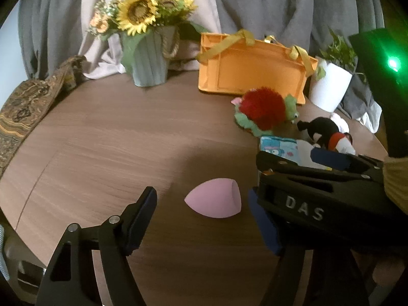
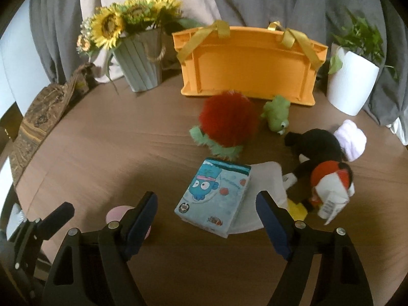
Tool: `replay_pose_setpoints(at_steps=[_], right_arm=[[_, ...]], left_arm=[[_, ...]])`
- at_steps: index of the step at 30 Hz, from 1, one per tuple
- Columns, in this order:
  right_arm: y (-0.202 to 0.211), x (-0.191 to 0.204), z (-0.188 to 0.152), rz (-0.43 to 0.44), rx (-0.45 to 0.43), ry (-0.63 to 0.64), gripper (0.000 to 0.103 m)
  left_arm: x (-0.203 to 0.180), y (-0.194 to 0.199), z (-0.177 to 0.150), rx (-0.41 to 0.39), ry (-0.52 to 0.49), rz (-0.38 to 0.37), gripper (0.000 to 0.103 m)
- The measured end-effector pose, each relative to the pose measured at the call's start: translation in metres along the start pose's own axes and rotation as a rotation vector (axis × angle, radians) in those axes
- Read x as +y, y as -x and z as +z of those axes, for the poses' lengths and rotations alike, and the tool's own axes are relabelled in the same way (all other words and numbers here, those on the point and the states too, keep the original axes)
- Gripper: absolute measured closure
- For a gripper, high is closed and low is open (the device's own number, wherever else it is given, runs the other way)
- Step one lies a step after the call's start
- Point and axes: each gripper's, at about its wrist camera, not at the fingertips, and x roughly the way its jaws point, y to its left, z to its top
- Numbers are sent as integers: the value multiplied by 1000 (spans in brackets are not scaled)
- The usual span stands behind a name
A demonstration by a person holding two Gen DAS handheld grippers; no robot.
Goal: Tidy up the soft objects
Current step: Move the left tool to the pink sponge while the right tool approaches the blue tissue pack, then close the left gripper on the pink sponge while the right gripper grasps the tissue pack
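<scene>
On the brown table lies a pink egg-shaped sponge [image 1: 214, 199], in the gap of my left gripper [image 1: 201, 195]. Its jaws are open, with neither pad touching the sponge. In the right wrist view a pale blue cartoon tissue pack [image 2: 214, 199] rests on a white pouch [image 2: 265, 178], inside the gap of my right gripper [image 2: 206, 197], which is open and clear of the pack's sides. A red-haired green plush [image 2: 224, 127], a green frog plush [image 2: 276, 113], a black, red and white plush [image 2: 321, 158] and a lilac rolled cloth [image 2: 350, 140] lie beyond. The sponge [image 2: 114, 213] shows partly behind my right gripper's left finger.
An orange tote [image 2: 250, 68] with yellow ribbon handles stands at the back. A sunflower pot [image 2: 140, 63] is to its left and a white plant pot [image 2: 352, 84] to its right. A patterned cloth [image 2: 43, 119] drapes the left table edge. Grey and beige curtains hang behind.
</scene>
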Motion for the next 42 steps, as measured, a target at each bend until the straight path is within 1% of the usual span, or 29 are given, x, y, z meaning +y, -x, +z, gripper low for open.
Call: replay_pose_setpoints(at_steps=[2, 4, 5, 8, 11, 13, 14, 20, 24, 28, 32, 35, 42], right_arm=[[-7, 0, 1, -18, 15, 3, 23], [-13, 0, 1, -24, 28, 5, 23], [-15, 0, 1, -29, 32, 9, 24], [-22, 0, -1, -29, 53, 9, 26], [-27, -2, -1, -22, 70, 0, 29], [-29, -3, -1, -18, 76, -2, 31], [-29, -4, -1, -11, 78, -3, 35], [-29, -5, -2, 3, 71, 0, 37], [-25, -8, -4, 8, 60, -8, 38], [-21, -11, -5, 16, 52, -31, 38], [-16, -11, -3, 20, 38, -51, 39], [-12, -10, 0, 21, 34, -69, 39], [9, -6, 11, 4, -10, -115, 40]], left_arm=[[2, -6, 0, 13, 3, -1, 33], [4, -11, 0, 32, 6, -3, 38], [5, -15, 0, 40, 9, -20, 38], [3, -18, 1, 39, 7, -40, 40], [5, -19, 0, 48, 13, -73, 45], [4, -20, -1, 55, 17, -105, 55], [4, -20, -1, 57, 16, -120, 56], [4, -19, 0, 60, 4, -130, 59], [10, -15, 2, 51, -9, -93, 59], [21, -12, 8, 51, 13, -83, 59], [25, -5, 18, 26, 4, -73, 59], [27, -1, 26, 13, 5, -81, 59], [38, 14, 54, -30, 0, -106, 59]])
